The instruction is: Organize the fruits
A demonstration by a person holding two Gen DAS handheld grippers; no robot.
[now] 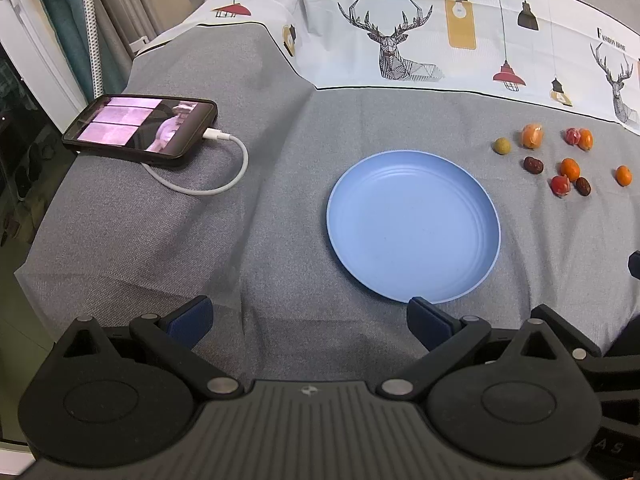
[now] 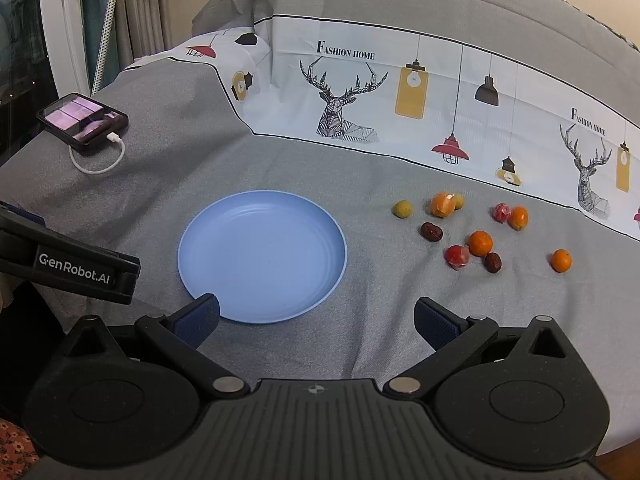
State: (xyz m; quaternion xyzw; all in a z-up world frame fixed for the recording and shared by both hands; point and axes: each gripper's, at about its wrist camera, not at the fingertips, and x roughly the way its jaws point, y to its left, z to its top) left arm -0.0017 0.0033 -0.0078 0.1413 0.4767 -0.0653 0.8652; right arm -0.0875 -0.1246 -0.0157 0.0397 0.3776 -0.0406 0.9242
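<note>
Left gripper (image 1: 310, 320): I am holding it wide, nothing between its blue pads, hovering over the grey cloth (image 1: 160, 240) with its right pad just at the near rim of the blue plate (image 1: 414, 226).
Right gripper (image 2: 316, 320): I am keeping it spread wide too, holding nothing; its left pad is overlapping the plate's near rim in my right wrist view.
Blue plate: it is lying bare on the cloth, left of the fruits.
Fruits: they are sitting loose on the cloth, right of the plate and apart from it.
Green fruit (image 2: 401, 209): it is lying nearest the plate, at the back.
Wrapped orange piece (image 2: 442, 204): it is resting just right of the green one.
Dark red date (image 2: 431, 232): it is lying in front of those two.
Orange fruit (image 2: 480, 243): it is sitting mid-cluster, with a red wrapped fruit (image 2: 457, 256) and a second date (image 2: 493, 262) just beside it.
Far orange (image 2: 561, 260): it is lying alone on the right.
Back pair: a red wrapped fruit (image 2: 501, 213) is touching an orange one (image 2: 519, 217).
Phone (image 1: 140, 126): it is lying far left, screen lit, with a white cable (image 1: 224, 160) plugged in.
</note>
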